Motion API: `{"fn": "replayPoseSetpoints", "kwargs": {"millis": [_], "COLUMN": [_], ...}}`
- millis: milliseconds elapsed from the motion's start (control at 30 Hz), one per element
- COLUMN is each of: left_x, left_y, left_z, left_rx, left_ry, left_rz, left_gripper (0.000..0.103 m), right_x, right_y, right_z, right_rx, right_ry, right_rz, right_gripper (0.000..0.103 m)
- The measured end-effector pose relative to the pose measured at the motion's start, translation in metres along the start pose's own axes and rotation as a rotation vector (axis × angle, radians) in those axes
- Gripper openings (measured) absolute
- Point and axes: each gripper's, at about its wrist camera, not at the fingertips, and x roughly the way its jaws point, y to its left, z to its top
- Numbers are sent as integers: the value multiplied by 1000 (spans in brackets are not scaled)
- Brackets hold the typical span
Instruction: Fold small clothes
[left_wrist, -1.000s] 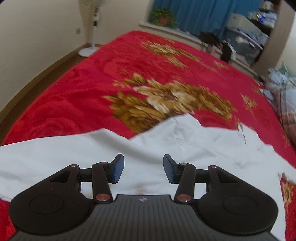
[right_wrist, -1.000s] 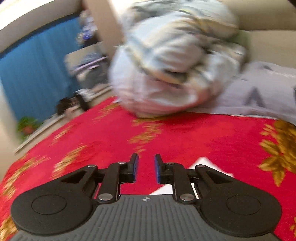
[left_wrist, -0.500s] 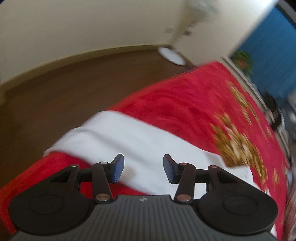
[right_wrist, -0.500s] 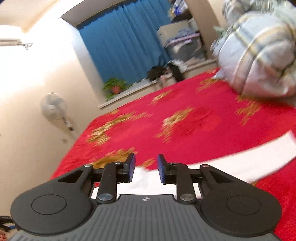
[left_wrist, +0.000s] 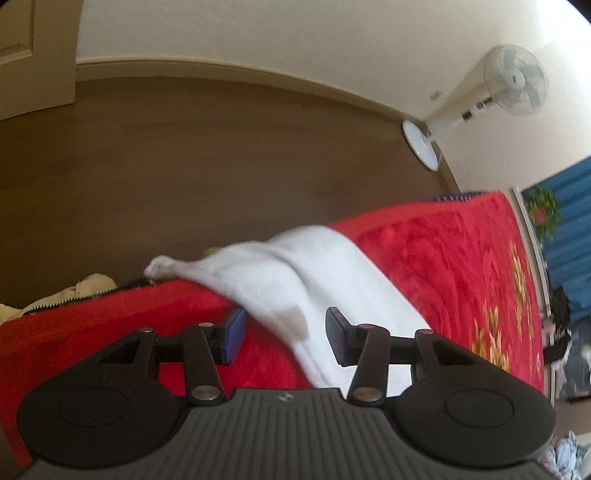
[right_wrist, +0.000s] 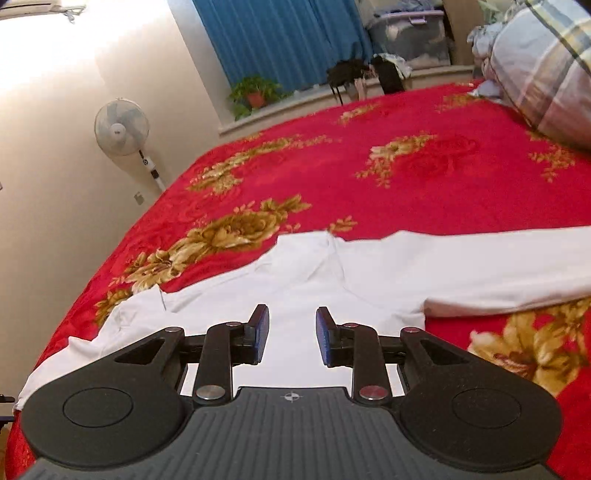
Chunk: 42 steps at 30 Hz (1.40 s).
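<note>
Bed: a red bedspread (right_wrist: 424, 173) with gold flowers covers it; the white long-sleeved top (right_wrist: 295, 288) lies spread on the near part.
Top, direction: its long axis runs across the bed, sleeve to sleeve; one sleeve (right_wrist: 498, 266) stretches off to the right, the other sleeve (left_wrist: 258, 266) reaches the bed's left edge and its cuff hangs over the wooden floor (left_wrist: 203, 166).
Top, look: plain white, mostly flat, with soft creases and a small greyish mark near the left sleeve.
Right gripper (right_wrist: 291, 334): fingers apart, empty, over the body of the top.
Left gripper (left_wrist: 282, 338): fingers wide apart, straddling the sleeve's edge, gripping nothing.
Room: a standing fan (right_wrist: 123, 129) by the wall.
</note>
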Motion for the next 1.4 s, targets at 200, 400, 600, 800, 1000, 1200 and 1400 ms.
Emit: {"fn": "replayPoseSetpoints", "kwargs": {"millis": [200, 400, 600, 800, 1000, 1200, 1400], "left_x": [-3, -70, -117, -73, -37, -26, -40], "left_y": [-21, -149, -252, -269, -248, -239, -235], "left_z": [-4, -69, -240, -296, -214, -174, -180], "left_rx": [-7, 451, 1001, 1098, 924, 838, 840], "left_ry": [-134, -468, -298, 155, 1, -15, -27], "left_rz": [94, -32, -585, -627, -236, -175, -204], "left_gripper": [4, 4, 7, 16, 16, 19, 23], "right_x": [7, 12, 19, 29, 40, 72, 107], "right_y": [-2, -2, 1, 1, -3, -4, 3], "right_z": [-3, -5, -10, -12, -12, -20, -30], "right_rx": [-9, -26, -53, -40, 14, 102, 104], "right_ry": [22, 49, 71, 93, 128, 232, 285], "right_rz": [-12, -33, -33, -32, -1, 45, 26], "right_gripper": [29, 29, 29, 29, 29, 29, 29]}}
